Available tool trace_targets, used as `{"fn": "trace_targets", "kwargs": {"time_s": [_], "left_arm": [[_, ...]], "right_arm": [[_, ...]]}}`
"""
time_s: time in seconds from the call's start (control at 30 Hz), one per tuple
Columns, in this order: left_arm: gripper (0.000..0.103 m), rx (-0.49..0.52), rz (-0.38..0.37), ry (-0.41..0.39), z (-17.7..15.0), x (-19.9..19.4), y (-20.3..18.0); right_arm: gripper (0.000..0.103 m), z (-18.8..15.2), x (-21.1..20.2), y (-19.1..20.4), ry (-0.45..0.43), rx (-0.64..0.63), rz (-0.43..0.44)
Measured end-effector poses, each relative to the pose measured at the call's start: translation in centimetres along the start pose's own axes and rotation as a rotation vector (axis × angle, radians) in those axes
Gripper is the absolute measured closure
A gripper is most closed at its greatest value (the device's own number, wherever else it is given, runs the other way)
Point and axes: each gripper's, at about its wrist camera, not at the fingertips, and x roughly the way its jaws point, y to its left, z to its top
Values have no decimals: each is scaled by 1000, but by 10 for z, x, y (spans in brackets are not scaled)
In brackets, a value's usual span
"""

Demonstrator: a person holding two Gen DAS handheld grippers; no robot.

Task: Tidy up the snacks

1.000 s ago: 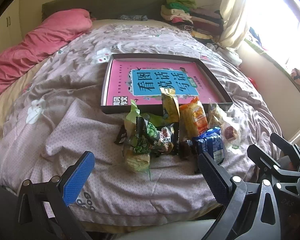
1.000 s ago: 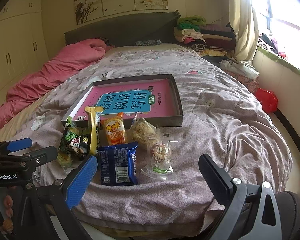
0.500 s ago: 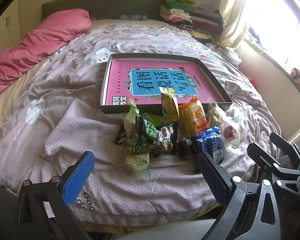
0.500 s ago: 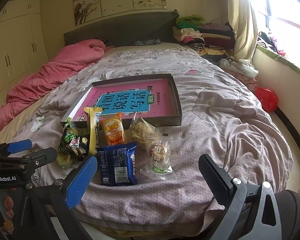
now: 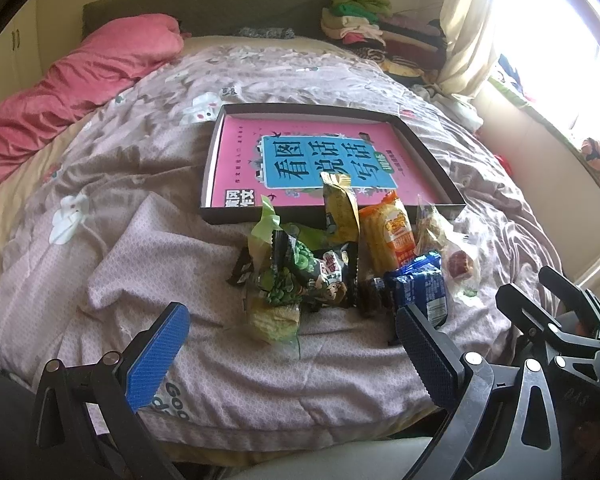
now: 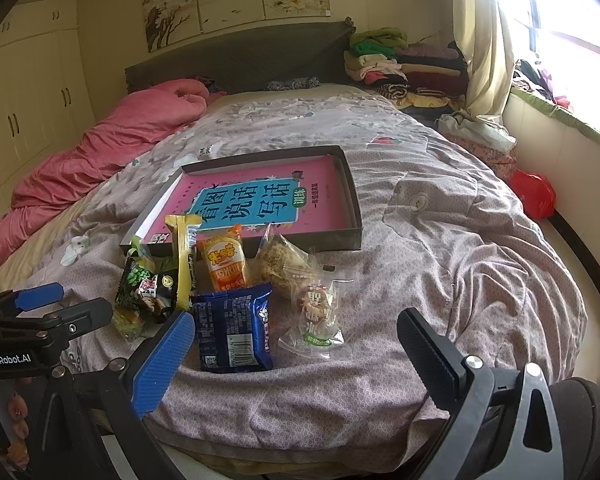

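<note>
Several snack packets lie in a pile on the bedspread just in front of a shallow dark box (image 5: 440, 172) (image 6: 352, 200) lined with a pink book. Among them are a blue cookie pack (image 5: 420, 292) (image 6: 232, 328), an orange rice-cracker pack (image 5: 392, 232) (image 6: 224, 264), a yellow bar (image 5: 340, 208) (image 6: 184, 256), a green pea packet (image 5: 288, 276) (image 6: 136, 280) and a clear wrapped cake (image 6: 316, 312). My left gripper (image 5: 288, 352) is open, near the bed's foot, short of the pile. My right gripper (image 6: 296, 356) is open too, just before the blue pack.
A pink duvet (image 5: 80, 76) is bunched at the far left by the headboard. Folded clothes (image 6: 404, 64) are stacked at the far right by the curtain. A red bag (image 6: 534, 194) lies on the floor beside the bed. Wrinkled bedspread (image 6: 460, 248) stretches right of the box.
Both views shift only slightly; the grippers hold nearly still and stay open. The snacks and box have not moved.
</note>
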Motion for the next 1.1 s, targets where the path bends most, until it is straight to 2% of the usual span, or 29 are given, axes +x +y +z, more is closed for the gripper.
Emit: {"fn": "trace_targets", "kwargs": {"time_s": [0.23,0.57,0.8,1.1], "left_arm": [[0,-21,-13,28,2,5,11],[0,-104,-12,88,1,20,35],[0,-101,-17,145,-2,39,41],[4,-59,-65,90,12,42,31]], "right_arm": [[1,1,3,-7,11,29,0],[1,2,13,-21,38,92,5],[1,3,19,-24,51,93,12],[1,5,33,-35,78,121,14]]}}
